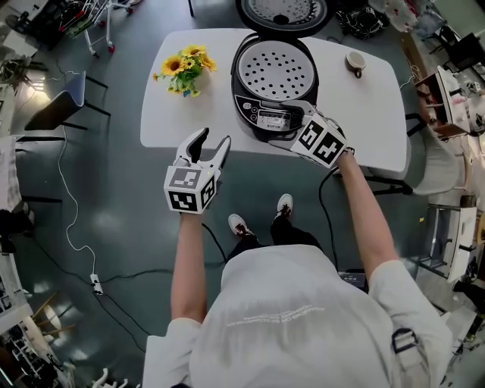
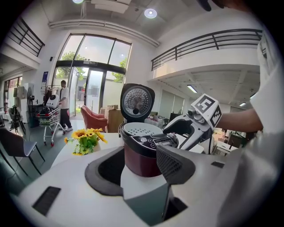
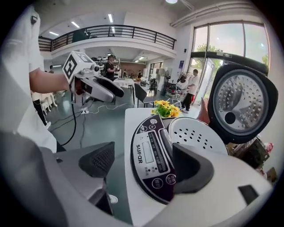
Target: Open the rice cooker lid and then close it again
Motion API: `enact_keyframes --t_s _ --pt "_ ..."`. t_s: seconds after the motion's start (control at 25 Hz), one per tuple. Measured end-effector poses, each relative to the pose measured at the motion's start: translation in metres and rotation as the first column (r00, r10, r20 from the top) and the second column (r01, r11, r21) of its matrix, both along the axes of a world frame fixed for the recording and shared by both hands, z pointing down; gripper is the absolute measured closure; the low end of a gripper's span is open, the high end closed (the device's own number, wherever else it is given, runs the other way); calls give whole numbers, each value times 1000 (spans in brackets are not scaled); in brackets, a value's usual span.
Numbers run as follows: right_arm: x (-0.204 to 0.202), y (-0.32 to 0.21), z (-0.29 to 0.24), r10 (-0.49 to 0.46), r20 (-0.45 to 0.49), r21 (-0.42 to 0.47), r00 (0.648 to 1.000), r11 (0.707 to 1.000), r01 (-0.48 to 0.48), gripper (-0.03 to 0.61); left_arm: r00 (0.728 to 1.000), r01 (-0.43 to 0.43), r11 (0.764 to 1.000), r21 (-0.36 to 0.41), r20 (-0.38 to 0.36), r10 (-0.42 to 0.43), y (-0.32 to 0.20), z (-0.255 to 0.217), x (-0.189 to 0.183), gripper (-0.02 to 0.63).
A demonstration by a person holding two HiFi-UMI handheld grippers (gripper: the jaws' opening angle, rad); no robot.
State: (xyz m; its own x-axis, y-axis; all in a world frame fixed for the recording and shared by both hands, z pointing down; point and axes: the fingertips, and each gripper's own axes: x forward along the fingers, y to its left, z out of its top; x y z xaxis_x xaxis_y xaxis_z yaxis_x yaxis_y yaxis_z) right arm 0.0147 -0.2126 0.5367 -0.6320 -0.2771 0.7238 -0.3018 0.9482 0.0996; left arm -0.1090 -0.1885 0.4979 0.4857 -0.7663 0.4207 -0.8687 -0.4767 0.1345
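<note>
Dark red with a black top, the rice cooker [image 1: 274,91] sits right in front of the right gripper [image 1: 303,121], at the near edge of the white tabletop [image 1: 189,121]. Its lid [image 1: 282,14] is open. It stands up at the back, on the far side from that gripper. Inside is a silver tray [image 1: 275,70] with lots of little holes. The black button panel [image 1: 274,120] faces the right gripper. The jaws are apart, with the panel just ahead between them, and they pinch nothing. I cannot tell if they touch it. The left gripper [image 1: 214,139] hangs to the left of the cooker, just off the tabletop edge. Its jaws are apart too, and empty.

I think closing the lid comes next. The lid is a far reach, over the pot. Too hard a push could make it slam, or slide the cooker along the tabletop. A gripper that dips low could press a button by mistake. Yellow flowers [image 1: 184,70] stand beyond the left gripper, and a small cup [image 1: 355,61] stands beyond the right one.
</note>
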Motion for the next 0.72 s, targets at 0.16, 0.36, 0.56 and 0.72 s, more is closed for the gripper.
enact_keyframes --t_s 0.16,0.36,0.56,0.72 --pt "3 -5 -4 30 36 29 999 999 -31 176 1000 -11 1000 11 3 11 -3 -6 1 373" --pt "15 -11 -24 119 135 26 984 992 -124 176 999 -31 999 36 14 31 -7 -17 6 373" --pt "41 -22 -60 255 288 45 923 959 -279 177 998 -53 996 76 34 50 -12 -34 13 373" --pt "64 -26 -88 331 387 64 861 921 -383 178 996 -75 990 120 51 69 -19 -51 19 373"
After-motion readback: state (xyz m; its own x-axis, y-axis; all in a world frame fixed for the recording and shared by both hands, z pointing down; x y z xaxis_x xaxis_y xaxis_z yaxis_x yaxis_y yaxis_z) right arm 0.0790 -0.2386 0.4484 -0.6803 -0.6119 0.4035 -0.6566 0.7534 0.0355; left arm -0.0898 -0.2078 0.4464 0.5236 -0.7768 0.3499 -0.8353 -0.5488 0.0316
